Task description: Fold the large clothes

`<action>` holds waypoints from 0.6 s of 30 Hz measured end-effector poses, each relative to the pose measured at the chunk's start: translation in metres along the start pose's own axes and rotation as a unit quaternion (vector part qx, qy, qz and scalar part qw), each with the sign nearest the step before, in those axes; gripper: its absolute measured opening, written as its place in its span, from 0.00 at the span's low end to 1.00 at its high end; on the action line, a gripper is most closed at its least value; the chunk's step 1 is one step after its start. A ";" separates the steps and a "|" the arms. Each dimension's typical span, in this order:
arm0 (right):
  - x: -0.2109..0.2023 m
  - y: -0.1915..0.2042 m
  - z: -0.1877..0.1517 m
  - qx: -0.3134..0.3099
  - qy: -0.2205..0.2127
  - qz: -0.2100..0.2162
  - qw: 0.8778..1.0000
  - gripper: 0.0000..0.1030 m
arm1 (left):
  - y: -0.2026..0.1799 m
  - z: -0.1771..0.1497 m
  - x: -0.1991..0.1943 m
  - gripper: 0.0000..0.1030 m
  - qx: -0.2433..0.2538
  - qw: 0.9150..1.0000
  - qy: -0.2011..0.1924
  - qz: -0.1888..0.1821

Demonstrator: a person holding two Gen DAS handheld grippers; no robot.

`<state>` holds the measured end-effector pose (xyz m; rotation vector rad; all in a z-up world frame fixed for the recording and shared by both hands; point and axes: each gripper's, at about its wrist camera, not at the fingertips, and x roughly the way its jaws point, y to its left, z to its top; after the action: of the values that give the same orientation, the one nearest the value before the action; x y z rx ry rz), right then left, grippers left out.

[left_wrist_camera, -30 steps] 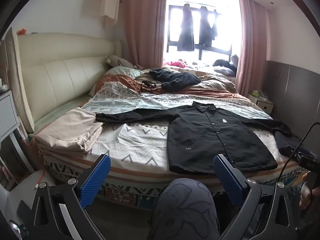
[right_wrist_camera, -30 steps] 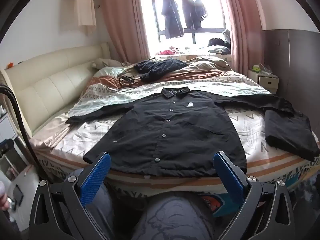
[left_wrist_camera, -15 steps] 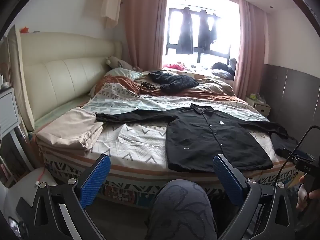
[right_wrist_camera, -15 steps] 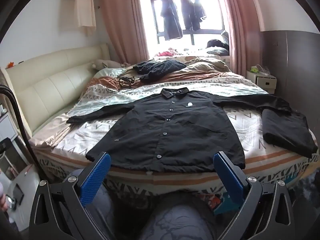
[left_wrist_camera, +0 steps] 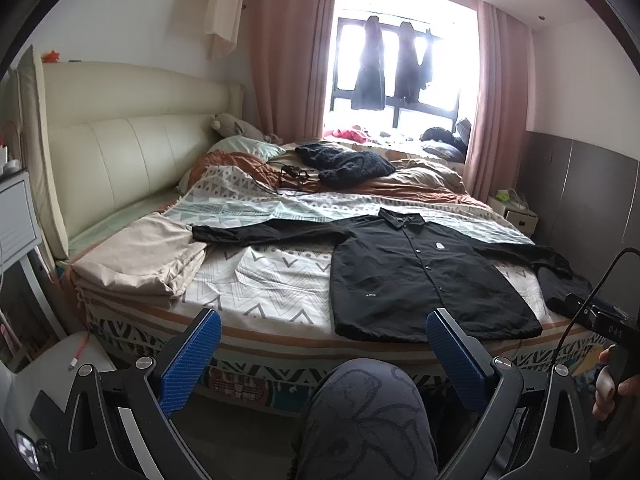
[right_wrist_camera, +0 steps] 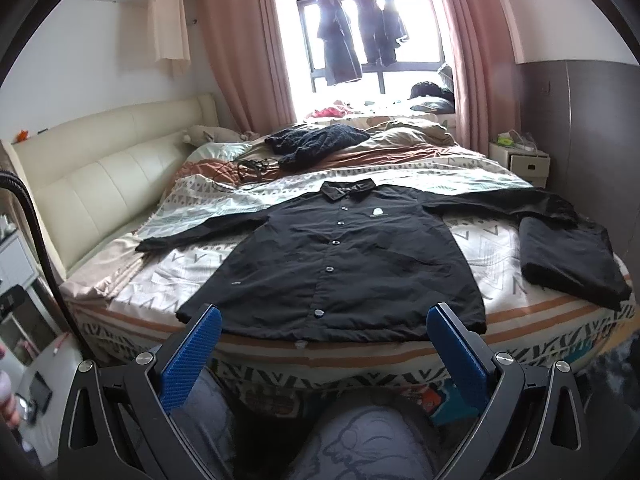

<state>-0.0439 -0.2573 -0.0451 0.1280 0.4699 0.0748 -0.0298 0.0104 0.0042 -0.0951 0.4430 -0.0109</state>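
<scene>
Black shirt (right_wrist_camera: 336, 256): flat on the bed (right_wrist_camera: 496, 248), buttoned, front up, both sleeves out sideways, hem at the near edge. Folded dark garment (right_wrist_camera: 572, 264) beside its right sleeve. Left gripper (left_wrist_camera: 320, 354) and right gripper (right_wrist_camera: 320, 346): wide apart, empty, short of the bed. Step: approach; no fold begun. Next, likely: reach a sleeve or side edge, pinch and carry it across the body.
</scene>
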 end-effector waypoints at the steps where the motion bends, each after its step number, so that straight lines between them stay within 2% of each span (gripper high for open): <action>1: 0.000 0.000 0.000 -0.001 0.000 -0.002 1.000 1.00 | -0.001 0.000 -0.001 1.00 0.002 1.000 0.000 0.000; 18: 0.003 0.004 0.001 0.000 0.006 -0.003 1.000 1.00 | -0.003 -0.004 0.000 1.00 0.001 1.000 0.003 -0.008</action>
<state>-0.0406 -0.2530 -0.0451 0.1255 0.4831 0.0704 -0.0316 0.0074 0.0013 -0.0968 0.4492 -0.0271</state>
